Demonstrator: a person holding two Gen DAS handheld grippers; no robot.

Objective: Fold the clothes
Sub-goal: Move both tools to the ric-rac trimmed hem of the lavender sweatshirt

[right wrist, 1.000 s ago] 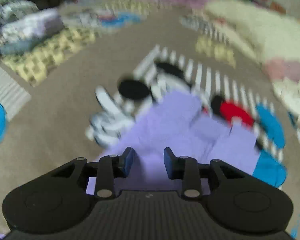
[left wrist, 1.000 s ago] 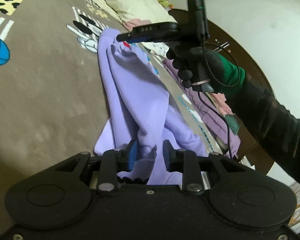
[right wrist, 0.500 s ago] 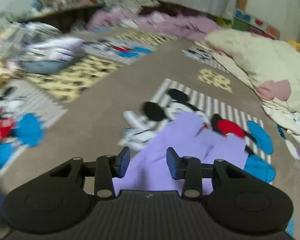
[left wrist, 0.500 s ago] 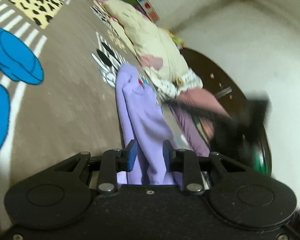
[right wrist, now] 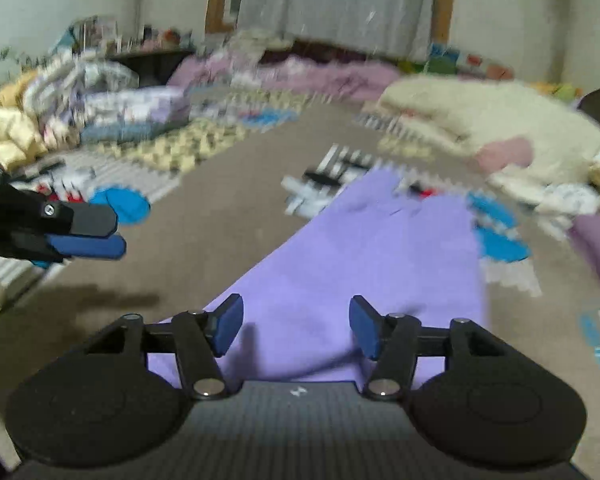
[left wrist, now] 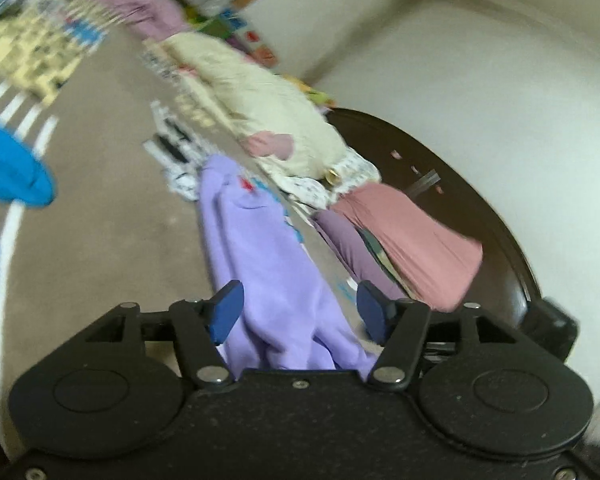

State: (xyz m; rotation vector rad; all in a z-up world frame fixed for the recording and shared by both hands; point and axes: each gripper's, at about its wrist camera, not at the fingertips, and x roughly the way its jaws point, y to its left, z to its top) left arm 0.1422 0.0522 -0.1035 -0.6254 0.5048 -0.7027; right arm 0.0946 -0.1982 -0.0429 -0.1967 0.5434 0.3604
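Observation:
A lilac garment (left wrist: 256,240) lies stretched out on the patterned brown carpet (left wrist: 100,240). My left gripper (left wrist: 300,312) hovers over its near end. Its jaws are opening, the fabric runs between the blue pads (left wrist: 228,310), and neither pad presses on it. In the right wrist view the same garment (right wrist: 380,248) lies flat ahead. My right gripper (right wrist: 296,328) is above its near edge, jaws opening, with nothing gripped. The left gripper (right wrist: 112,236) shows side-on at the left edge of that view, off the garment.
A cream duvet (left wrist: 260,100) and a pink folded cloth (left wrist: 412,240) lie to the garment's right, against a dark round wooden board (left wrist: 480,200). Heaps of clothes (right wrist: 100,112) line the far left. A curtain (right wrist: 340,4) hangs on the back wall.
The left jaws, shut on the lilac fabric before, have spread and let it go. The right jaws have widened too, and the right gripper swung out of the left view.

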